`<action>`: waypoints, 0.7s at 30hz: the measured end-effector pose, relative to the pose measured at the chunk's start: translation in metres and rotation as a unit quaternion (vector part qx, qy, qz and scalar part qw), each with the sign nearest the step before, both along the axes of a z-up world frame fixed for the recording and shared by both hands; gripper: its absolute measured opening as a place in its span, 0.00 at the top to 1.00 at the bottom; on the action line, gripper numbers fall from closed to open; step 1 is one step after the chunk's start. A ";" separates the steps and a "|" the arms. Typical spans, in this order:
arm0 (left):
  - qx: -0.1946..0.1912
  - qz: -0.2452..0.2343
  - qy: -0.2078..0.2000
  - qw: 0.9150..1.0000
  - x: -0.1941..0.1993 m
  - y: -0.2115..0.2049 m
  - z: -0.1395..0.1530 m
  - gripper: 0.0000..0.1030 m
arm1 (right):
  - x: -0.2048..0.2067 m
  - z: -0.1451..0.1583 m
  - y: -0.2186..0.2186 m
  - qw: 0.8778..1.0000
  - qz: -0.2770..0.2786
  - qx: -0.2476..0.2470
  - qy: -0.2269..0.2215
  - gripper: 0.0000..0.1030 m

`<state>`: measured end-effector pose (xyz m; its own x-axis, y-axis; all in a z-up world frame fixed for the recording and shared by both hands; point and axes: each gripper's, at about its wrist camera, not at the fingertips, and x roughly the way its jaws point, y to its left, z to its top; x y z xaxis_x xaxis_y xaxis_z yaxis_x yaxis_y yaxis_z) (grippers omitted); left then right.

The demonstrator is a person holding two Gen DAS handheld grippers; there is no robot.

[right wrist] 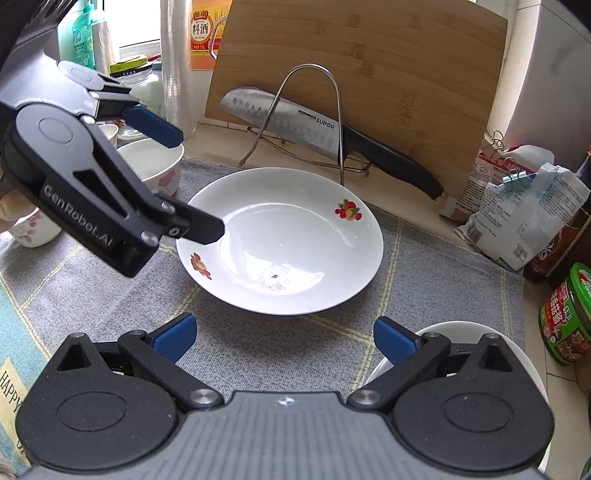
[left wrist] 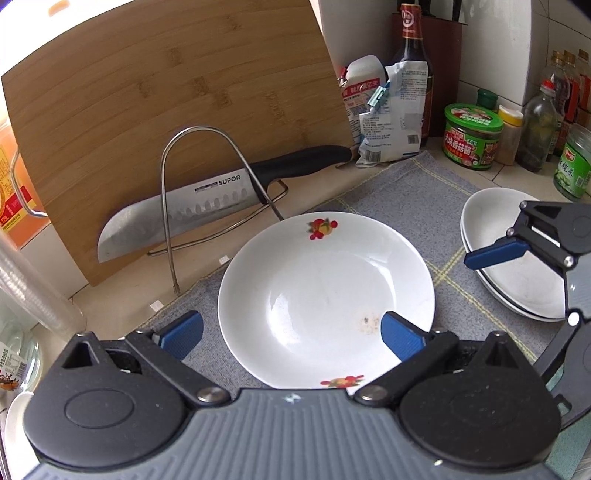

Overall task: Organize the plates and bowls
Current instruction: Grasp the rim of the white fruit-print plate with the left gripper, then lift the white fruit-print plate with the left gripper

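A white plate with fruit decals (left wrist: pixel 325 295) (right wrist: pixel 284 240) lies on the grey checked mat (left wrist: pixel 424 184). My left gripper (left wrist: pixel 291 334) is open, its jaws either side of the plate's near-left rim; it also shows in the right wrist view (right wrist: pixel 192 181). My right gripper (right wrist: pixel 284 338) is open and empty, just short of the plate, above two stacked white plates (left wrist: pixel 517 266) (right wrist: pixel 458 332). A white flowered bowl (right wrist: pixel 155 166) and a flowered cup (right wrist: pixel 33 227) stand at the left.
A wire rack (left wrist: pixel 207 199) holds a knife (left wrist: pixel 207 206) against a bamboo cutting board (left wrist: pixel 166 92). Sauce bottles, jars (left wrist: pixel 471 136) and clipped bags (left wrist: pixel 391 118) crowd the back right. A bottle and containers stand at the back left (right wrist: pixel 199 33).
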<state>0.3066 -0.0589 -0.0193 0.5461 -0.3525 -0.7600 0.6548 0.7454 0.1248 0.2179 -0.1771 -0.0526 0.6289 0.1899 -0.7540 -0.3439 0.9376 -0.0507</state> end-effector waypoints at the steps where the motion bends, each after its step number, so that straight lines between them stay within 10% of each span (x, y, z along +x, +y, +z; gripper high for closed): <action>1: 0.001 0.000 0.005 1.000 0.006 -0.001 -0.002 0.01 | 0.003 -0.002 0.001 1.000 0.000 -0.001 0.003 0.00; 21: 0.039 -0.003 0.095 0.995 0.076 -0.017 -0.041 0.02 | 0.043 -0.033 0.006 0.997 0.011 -0.005 0.070 0.00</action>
<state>0.3827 -0.0763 -0.0599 0.3880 -0.2920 -0.8742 0.6771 0.7338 0.0554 0.2613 -0.1708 -0.0858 0.5122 0.1952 -0.8364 -0.3688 0.9295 -0.0089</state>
